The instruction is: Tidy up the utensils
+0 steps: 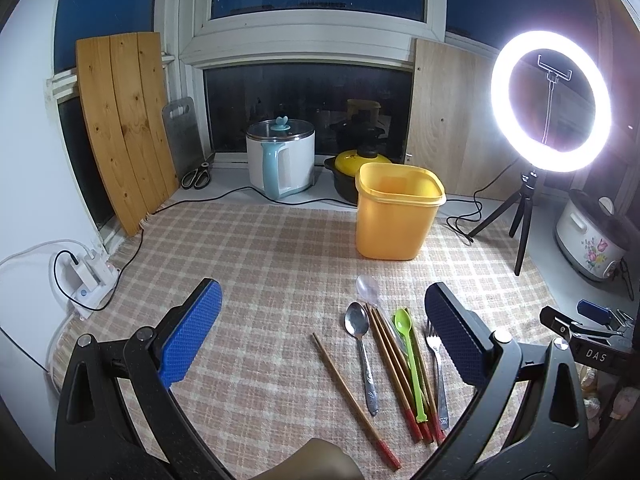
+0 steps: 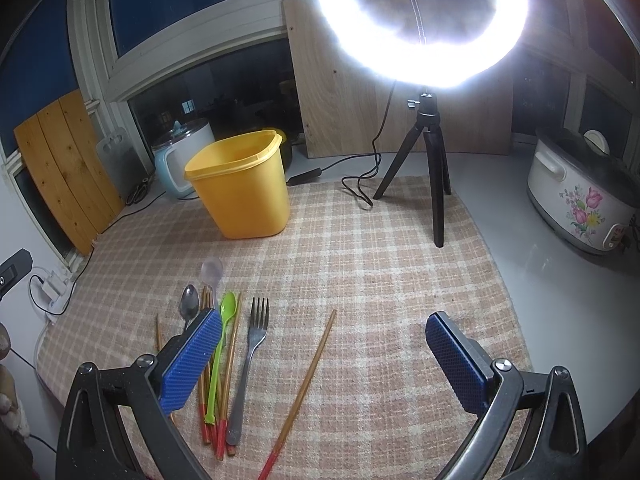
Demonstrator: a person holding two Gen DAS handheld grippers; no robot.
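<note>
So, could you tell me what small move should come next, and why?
Probably lower the right gripper onto the lone chopstick and close. Both grippers' jaws are open and empty, every utensil lies on the mat, and the yellow container stands empty.

Half-hidden behind the right gripper's blue ribbed left pad (image 2: 191, 360): the steel spoon (image 2: 189, 305) and part of the red-tipped wooden chopstick bundle (image 2: 208, 416). Cut by the bottom edge, the lone red-tipped chopstick (image 2: 304, 392). Blurred and faint, the clear plastic spoon (image 1: 368, 289). Masked behind the yellow square plastic tub (image 1: 394, 212), the black clay pot (image 1: 340, 184). Blown out, the white ring light (image 2: 420, 20).
</note>
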